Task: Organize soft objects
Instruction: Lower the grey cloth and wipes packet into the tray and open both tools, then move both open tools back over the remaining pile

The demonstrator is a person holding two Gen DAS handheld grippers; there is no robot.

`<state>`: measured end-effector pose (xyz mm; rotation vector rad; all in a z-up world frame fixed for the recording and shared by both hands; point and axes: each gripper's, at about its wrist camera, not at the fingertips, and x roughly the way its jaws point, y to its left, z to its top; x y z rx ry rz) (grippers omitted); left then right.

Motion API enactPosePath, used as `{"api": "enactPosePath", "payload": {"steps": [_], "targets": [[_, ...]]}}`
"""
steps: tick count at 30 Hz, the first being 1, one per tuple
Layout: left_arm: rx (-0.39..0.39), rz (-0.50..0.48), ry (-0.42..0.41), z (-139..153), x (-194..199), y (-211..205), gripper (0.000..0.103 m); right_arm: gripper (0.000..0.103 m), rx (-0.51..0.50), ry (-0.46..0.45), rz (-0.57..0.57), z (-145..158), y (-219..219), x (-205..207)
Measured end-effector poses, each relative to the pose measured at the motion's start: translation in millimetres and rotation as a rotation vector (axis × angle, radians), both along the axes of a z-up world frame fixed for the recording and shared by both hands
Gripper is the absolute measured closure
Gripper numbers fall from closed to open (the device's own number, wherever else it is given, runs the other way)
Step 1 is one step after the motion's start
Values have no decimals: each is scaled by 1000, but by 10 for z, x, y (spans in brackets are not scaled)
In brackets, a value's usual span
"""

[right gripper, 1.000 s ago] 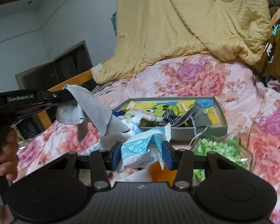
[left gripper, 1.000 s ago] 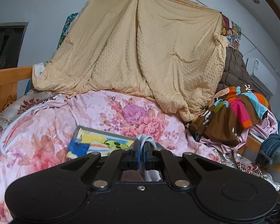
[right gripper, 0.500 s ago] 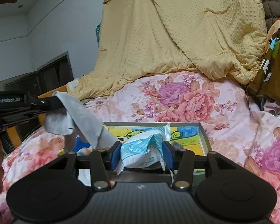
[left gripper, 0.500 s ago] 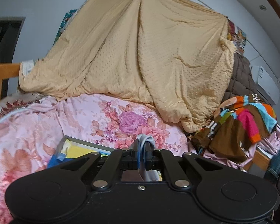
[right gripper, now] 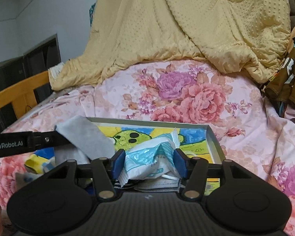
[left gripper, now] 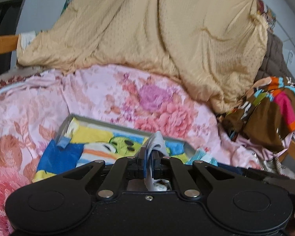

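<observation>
A shallow grey tray [right gripper: 212, 139] with a cartoon picture inside lies on the floral bedspread. My right gripper [right gripper: 149, 163] hovers over its near part with a crumpled white-and-blue packet [right gripper: 149, 155] between the blue pads. The pads still touch the packet while the jaws are opening. My left gripper [left gripper: 149, 153] is shut on a grey cloth [left gripper: 157, 141], which sticks up past the fingertips above the tray [left gripper: 100, 121]. From the right wrist view the left gripper [right gripper: 63, 139] comes in from the left, and the grey cloth [right gripper: 88, 135] hangs over the tray's left end.
A tan quilt [right gripper: 186, 29] is heaped at the back of the pink floral bedspread [right gripper: 186, 98]. Colourful clothes [left gripper: 269, 114] lie at the right. A wooden bed rail [right gripper: 17, 96] runs along the left. A striped fabric piece and a white mask [right gripper: 159, 184] lie under the right gripper.
Both grippers have moved forward and a little down, so the tray now sits right under them. The right jaws stand wider around the packet. The left gripper stays shut on the cloth.
</observation>
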<state>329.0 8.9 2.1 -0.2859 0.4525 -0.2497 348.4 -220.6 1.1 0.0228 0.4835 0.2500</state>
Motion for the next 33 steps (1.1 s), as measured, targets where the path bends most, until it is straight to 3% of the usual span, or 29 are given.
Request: {"api": "enactPosePath", "payload": {"steps": [4, 10, 13, 15, 20, 22, 27, 33], "targets": [[30, 5, 49, -71, 91, 11, 98, 39, -16, 30, -16, -63, -1, 62], [43, 1, 93, -127, 101, 13, 86, 31, -25, 42, -27, -76, -39, 49], [38, 1, 97, -112, 87, 5, 71, 24, -22, 43, -29, -69, -55, 42], [36, 9, 100, -98, 69, 8, 56, 18, -31, 41, -31, -67, -61, 35], [30, 28, 100, -72, 0, 19, 42, 11, -45, 34, -45, -59, -89, -1], [33, 39, 93, -60, -38, 25, 40, 8, -37, 19, -52, -34, -113, -42], [50, 82, 38, 15, -204, 37, 24, 0, -13, -37, -67, 85, -194, -208], [78, 113, -39, 170, -448, 31, 10, 0, -10, -116, -92, 270, -270, -498]]}}
